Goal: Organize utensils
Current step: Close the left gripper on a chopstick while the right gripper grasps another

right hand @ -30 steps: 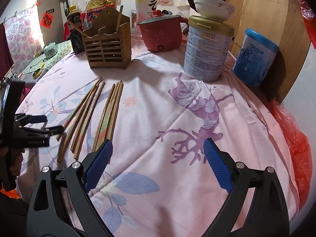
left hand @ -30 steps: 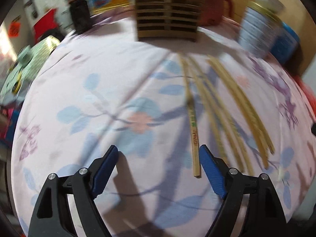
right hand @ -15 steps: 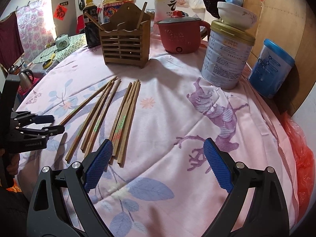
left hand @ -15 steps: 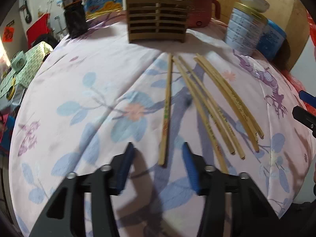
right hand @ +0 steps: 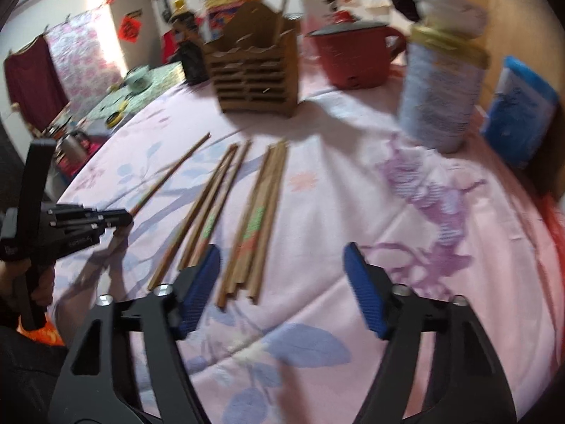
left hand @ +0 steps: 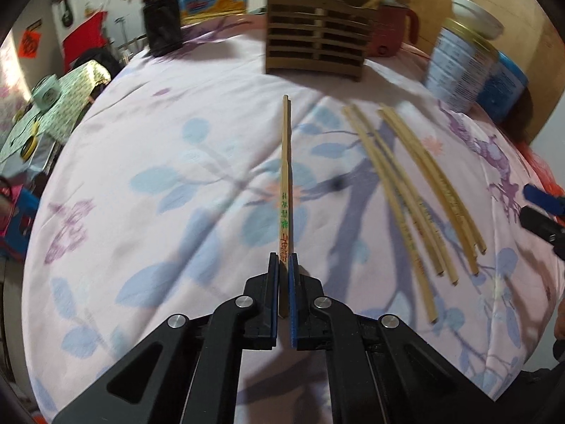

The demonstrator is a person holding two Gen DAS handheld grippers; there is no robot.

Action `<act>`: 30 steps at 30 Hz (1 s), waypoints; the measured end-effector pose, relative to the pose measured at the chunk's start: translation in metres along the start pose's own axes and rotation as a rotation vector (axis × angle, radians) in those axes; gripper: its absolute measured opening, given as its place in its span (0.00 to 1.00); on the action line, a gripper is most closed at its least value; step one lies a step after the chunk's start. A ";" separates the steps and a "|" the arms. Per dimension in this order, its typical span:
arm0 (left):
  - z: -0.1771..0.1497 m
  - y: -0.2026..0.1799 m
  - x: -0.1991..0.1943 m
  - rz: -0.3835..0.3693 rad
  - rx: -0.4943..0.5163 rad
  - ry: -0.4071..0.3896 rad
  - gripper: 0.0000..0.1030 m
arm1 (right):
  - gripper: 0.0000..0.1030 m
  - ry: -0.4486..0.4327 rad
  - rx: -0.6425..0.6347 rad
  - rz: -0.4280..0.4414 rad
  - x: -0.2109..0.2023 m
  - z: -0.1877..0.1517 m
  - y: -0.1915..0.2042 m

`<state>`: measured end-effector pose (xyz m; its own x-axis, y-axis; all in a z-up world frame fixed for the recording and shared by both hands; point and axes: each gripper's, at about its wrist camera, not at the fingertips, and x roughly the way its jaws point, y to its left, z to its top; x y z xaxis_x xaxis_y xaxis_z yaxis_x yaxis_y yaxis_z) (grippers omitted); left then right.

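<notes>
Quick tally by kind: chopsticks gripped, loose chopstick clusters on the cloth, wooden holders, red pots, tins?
Gripped chopstick, in the left gripper: 1
Loose chopstick clusters: 2 (sticks per cluster too blurred to count)
Wooden holder: 1
Red pot: 1
Tins: 2, the white tin and the blue tin
Total: 7

One wooden holder (left hand: 315,46), two tins (left hand: 459,67), roughly eight chopsticks (right hand: 254,219)
</notes>
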<state>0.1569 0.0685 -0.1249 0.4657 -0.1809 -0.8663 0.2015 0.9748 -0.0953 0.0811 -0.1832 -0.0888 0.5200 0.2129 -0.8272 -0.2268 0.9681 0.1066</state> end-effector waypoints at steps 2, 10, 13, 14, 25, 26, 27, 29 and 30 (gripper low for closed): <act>-0.003 0.006 -0.003 0.003 -0.019 0.003 0.05 | 0.51 0.023 -0.016 0.011 0.007 -0.002 0.005; -0.005 0.004 -0.004 0.012 -0.013 0.007 0.05 | 0.39 0.107 -0.027 0.024 0.025 -0.016 0.005; -0.004 0.002 -0.003 0.013 -0.005 0.008 0.05 | 0.38 0.117 -0.020 0.031 0.028 -0.019 0.003; -0.004 0.002 -0.003 0.014 -0.003 0.007 0.05 | 0.36 0.121 -0.020 0.034 0.029 -0.020 0.003; -0.005 -0.004 -0.003 0.030 0.018 0.011 0.06 | 0.07 0.067 0.020 0.007 0.027 -0.017 -0.007; -0.004 -0.002 -0.003 0.013 0.011 0.015 0.06 | 0.07 0.053 0.028 0.002 0.023 -0.015 -0.009; -0.003 -0.002 -0.004 0.004 0.005 0.015 0.06 | 0.07 0.044 0.034 -0.001 0.020 -0.014 -0.010; -0.001 -0.003 -0.009 -0.004 0.011 -0.002 0.06 | 0.06 0.016 0.042 -0.011 0.011 -0.010 -0.013; 0.003 -0.005 -0.014 -0.008 0.018 -0.016 0.06 | 0.06 0.004 0.040 -0.018 0.007 -0.008 -0.013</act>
<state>0.1516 0.0660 -0.1108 0.4780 -0.1911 -0.8573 0.2206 0.9709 -0.0933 0.0812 -0.1952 -0.1006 0.5203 0.1953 -0.8314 -0.1847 0.9762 0.1138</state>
